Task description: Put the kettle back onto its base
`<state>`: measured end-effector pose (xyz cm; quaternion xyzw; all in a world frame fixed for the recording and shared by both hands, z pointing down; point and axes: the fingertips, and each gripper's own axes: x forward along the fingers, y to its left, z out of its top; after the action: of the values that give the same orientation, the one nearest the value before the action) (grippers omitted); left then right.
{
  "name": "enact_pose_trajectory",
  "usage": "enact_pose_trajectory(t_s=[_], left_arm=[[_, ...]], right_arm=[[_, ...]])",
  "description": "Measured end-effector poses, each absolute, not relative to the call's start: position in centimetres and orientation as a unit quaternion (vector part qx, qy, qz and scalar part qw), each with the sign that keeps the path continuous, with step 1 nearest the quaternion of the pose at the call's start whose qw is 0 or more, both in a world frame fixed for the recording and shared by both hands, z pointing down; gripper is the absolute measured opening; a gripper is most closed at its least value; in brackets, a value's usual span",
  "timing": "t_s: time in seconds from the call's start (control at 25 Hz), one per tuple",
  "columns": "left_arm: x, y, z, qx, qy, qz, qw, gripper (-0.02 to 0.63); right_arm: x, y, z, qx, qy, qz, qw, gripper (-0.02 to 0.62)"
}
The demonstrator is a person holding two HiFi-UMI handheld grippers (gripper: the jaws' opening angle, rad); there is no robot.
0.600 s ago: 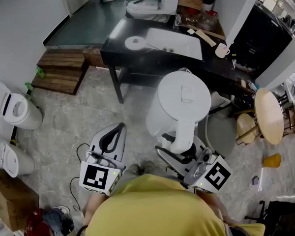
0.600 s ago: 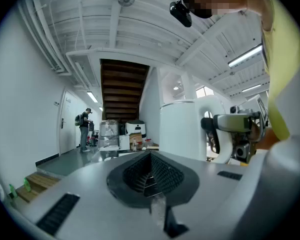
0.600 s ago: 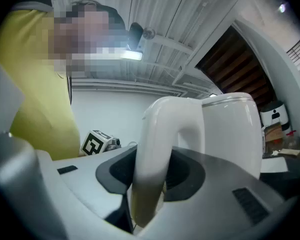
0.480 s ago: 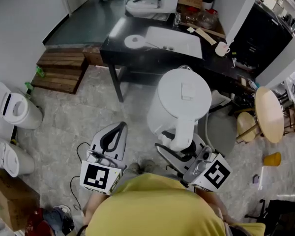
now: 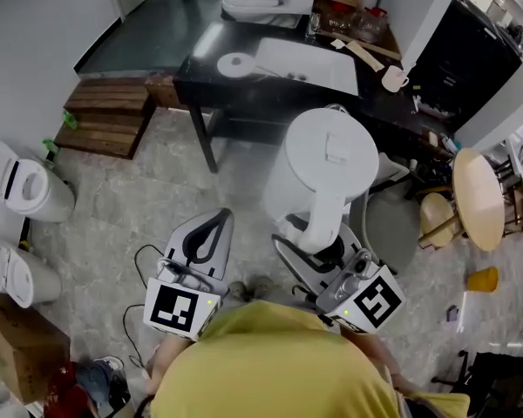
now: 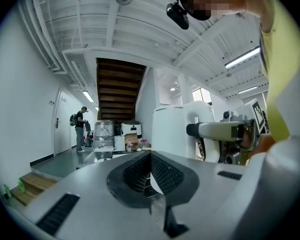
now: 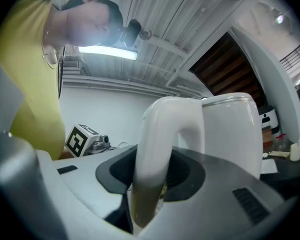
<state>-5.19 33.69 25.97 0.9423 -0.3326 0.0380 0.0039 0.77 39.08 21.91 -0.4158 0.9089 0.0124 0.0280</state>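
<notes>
Grey stone floor point(image 5: 131, 207) beside a black table point(image 5: 211, 57): right gripper point(image 5: 319, 244) clamps the handle of a white plastic kettle point(image 5: 331, 159) near the table; left gripper point(image 5: 206, 233) pressed together, empty.

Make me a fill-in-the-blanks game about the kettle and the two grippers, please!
1. The right gripper is shut on the kettle's ____.
2. The left gripper is shut and holds ____.
3. The kettle's round base lies on the ____ table.
Missing words: handle; nothing; black.
</notes>
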Motion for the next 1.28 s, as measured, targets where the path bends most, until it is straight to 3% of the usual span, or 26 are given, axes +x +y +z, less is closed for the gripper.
enact_pose_trajectory(t_s=[1.28], left_arm=[[-1.9,26.9,25.4,0.924,-0.383,0.019,0.009,0.011]], right_arm=[[6.5,30.4,23.1,-0.508,0.861,0.02,-0.002,0.137]])
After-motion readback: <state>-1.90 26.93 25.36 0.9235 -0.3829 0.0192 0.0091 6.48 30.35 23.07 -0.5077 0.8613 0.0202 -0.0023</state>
